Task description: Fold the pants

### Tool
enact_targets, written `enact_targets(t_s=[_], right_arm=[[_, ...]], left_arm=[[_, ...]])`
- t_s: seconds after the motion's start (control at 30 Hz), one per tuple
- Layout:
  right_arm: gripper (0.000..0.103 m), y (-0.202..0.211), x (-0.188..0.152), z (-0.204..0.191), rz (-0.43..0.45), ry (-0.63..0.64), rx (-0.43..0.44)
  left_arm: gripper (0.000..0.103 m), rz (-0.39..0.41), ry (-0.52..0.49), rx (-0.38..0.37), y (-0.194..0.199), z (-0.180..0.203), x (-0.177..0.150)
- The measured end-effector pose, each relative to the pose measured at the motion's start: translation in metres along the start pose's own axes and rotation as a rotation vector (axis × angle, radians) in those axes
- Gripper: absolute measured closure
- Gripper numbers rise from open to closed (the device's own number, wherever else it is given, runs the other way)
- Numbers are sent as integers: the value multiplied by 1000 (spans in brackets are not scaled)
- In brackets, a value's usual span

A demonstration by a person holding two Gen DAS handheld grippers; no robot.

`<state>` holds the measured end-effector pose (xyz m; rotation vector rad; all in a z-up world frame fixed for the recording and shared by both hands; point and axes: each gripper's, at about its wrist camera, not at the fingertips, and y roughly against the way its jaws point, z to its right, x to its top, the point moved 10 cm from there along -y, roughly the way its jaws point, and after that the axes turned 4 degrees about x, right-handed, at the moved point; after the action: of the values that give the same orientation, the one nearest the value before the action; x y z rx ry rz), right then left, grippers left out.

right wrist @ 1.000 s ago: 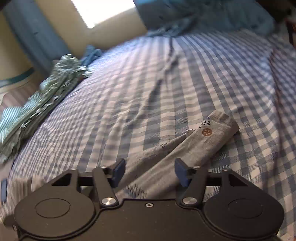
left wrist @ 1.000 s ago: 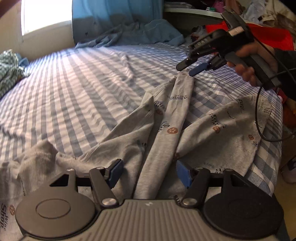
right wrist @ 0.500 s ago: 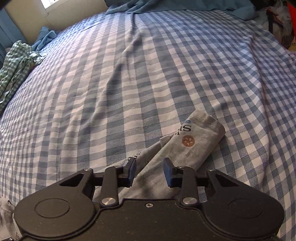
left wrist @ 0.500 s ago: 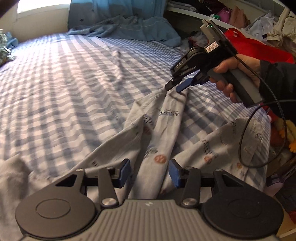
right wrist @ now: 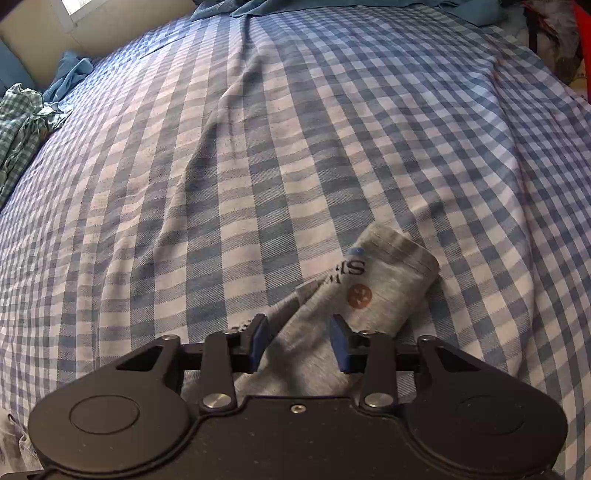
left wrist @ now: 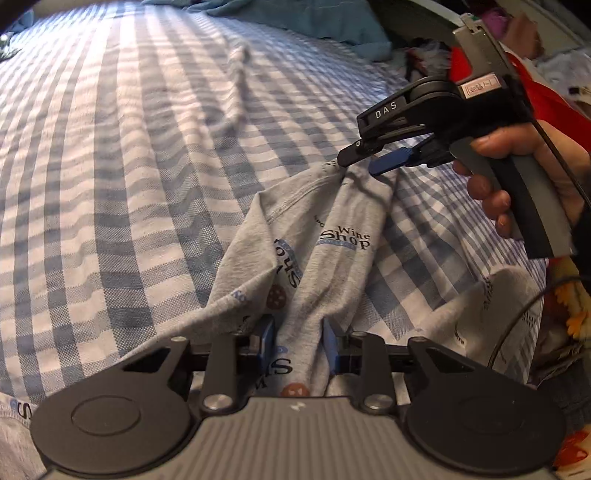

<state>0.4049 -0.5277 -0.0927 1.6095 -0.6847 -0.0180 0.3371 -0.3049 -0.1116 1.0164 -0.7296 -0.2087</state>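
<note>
Grey printed pants (left wrist: 325, 240) lie on the blue checked bed (left wrist: 129, 166), one leg bunched into a long ridge. My left gripper (left wrist: 299, 341) has its blue pads pressed against both sides of that ridge. My right gripper (left wrist: 365, 160) hovers at the leg's far end, jaws partly open over the cuff. In the right wrist view the right gripper (right wrist: 299, 341) straddles the grey leg, and the cuff (right wrist: 391, 280) with a brown cookie print lies just beyond its fingertips.
A blue blanket (left wrist: 314, 22) lies at the bed's far end. Green checked cloth (right wrist: 18, 125) is heaped at the left edge. Red fabric and clutter (left wrist: 535, 92) sit beyond the right edge of the bed.
My left gripper moved forward along the leg and closed onto its ridge. My right gripper came down to the cuff; its jaws narrowed, then widened a little.
</note>
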Motion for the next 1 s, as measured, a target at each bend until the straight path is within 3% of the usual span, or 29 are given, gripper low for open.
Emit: enact_targets(t_s=[0.03, 0.1, 0.2, 0.33, 0.53, 0.73, 0.87, 1.0], right_arm=[[60, -2, 1, -1, -3, 2, -11], [60, -9, 2, -1, -15, 13, -38], [79, -12, -1, 0, 4, 37, -90], [101, -3, -5, 7, 47, -1, -40], [102, 24, -2, 19, 127, -63, 72], [103, 121, -10, 30, 353, -78, 252], [103, 195, -52, 49, 531, -77, 329], [103, 236, -130, 89, 642, -105, 329]], left_arm=[[78, -6, 5, 6, 0, 0, 1], [100, -23, 9, 24, -2, 1, -1], [103, -34, 30, 36, -1, 1, -1], [103, -6, 12, 60, 8, 5, 0], [103, 86, -80, 128, 36, 23, 3], [103, 272, -277, 243, 94, 66, -1], [103, 365, -423, 251, 126, 105, -23], [103, 381, -569, 248, 126, 137, -63]])
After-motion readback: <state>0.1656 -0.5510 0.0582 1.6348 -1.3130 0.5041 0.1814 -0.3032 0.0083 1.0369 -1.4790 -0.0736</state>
